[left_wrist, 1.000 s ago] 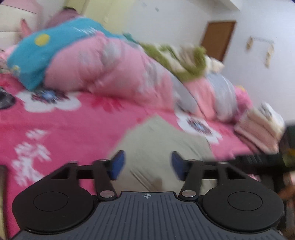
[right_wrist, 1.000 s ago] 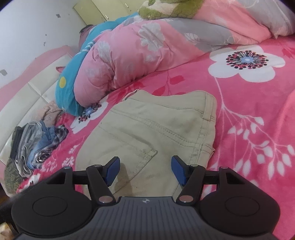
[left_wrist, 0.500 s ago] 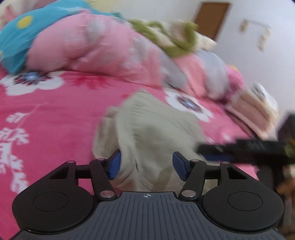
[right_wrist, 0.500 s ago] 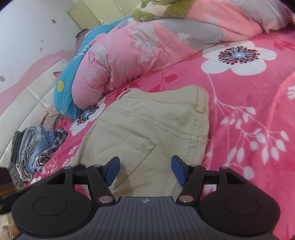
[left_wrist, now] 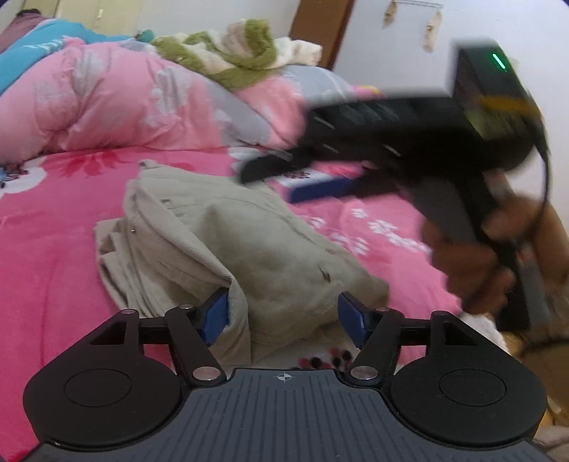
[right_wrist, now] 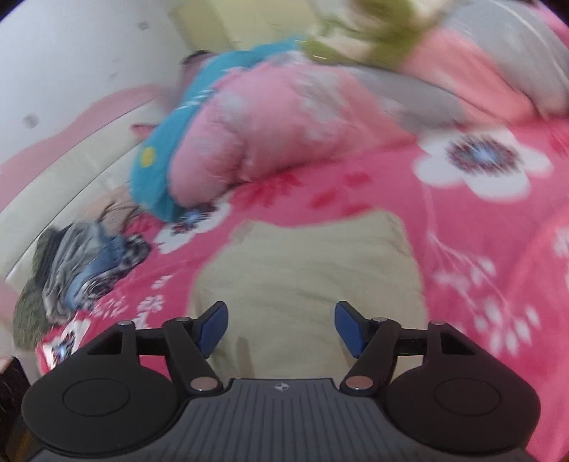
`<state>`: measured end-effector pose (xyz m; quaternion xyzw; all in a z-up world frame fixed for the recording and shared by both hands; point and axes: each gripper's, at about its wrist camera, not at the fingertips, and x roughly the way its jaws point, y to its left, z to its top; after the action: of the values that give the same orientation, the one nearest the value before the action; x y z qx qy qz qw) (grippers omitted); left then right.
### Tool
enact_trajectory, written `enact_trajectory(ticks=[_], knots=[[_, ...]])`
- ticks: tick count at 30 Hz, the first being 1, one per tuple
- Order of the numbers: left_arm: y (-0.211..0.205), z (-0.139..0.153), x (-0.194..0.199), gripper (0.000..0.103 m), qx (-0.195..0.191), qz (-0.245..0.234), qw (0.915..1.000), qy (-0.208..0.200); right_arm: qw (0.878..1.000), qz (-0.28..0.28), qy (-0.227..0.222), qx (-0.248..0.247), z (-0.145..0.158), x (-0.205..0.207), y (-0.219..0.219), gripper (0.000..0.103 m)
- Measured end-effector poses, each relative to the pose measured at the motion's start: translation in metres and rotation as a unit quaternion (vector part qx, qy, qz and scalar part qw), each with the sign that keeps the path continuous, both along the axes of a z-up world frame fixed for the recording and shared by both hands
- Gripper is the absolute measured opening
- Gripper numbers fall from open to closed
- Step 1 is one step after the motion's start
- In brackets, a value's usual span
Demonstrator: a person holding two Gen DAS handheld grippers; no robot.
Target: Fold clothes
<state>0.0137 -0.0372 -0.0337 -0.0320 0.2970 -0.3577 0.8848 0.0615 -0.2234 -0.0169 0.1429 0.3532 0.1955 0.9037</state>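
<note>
Folded khaki trousers lie on the pink flowered bedspread. My left gripper is open at the near edge of the trousers, and a fabric fold touches its left finger. In the left wrist view my right gripper, held by a hand, hovers blurred above the far right side of the trousers. The right wrist view is motion-blurred. It shows the trousers just beyond my open right gripper, with nothing between the fingers.
A rolled pink and blue quilt and a green-white blanket fill the back of the bed. A pile of grey and blue clothes lies by the headboard at the left. A brown door stands behind.
My left gripper has come closer to the trousers, up to their near edge. My right gripper has swung upward and is now blurred, rising into the left wrist view.
</note>
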Motion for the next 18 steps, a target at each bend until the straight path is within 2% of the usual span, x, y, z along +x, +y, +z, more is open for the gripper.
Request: enact_trajectory(ticks=[5,8,12,16,18], knots=[[0.007,-0.004,-0.001,0.066,-0.027,-0.012,0.9995,0.011,0.996,0.048,-0.029,-0.072,0.016,0.012,0.050,0.075],[0.013,-0.007,0.001,0.066,-0.042,-0.015,0.9988,0.019,0.990,0.050,-0.046,-0.122,0.017,0.024,0.076,0.075],[0.018,-0.011,0.004,0.066,-0.055,-0.016,0.9980,0.027,0.986,0.044,-0.032,-0.157,0.010,0.049,0.088,0.072],[0.022,-0.015,0.005,0.066,-0.061,-0.010,0.9976,0.032,0.979,0.064,-0.005,-0.196,-0.008,0.061,0.100,0.068],[0.026,-0.016,0.007,0.066,-0.070,-0.005,0.9967,0.039,0.975,0.075,-0.002,-0.210,-0.014,0.060,0.105,0.059]])
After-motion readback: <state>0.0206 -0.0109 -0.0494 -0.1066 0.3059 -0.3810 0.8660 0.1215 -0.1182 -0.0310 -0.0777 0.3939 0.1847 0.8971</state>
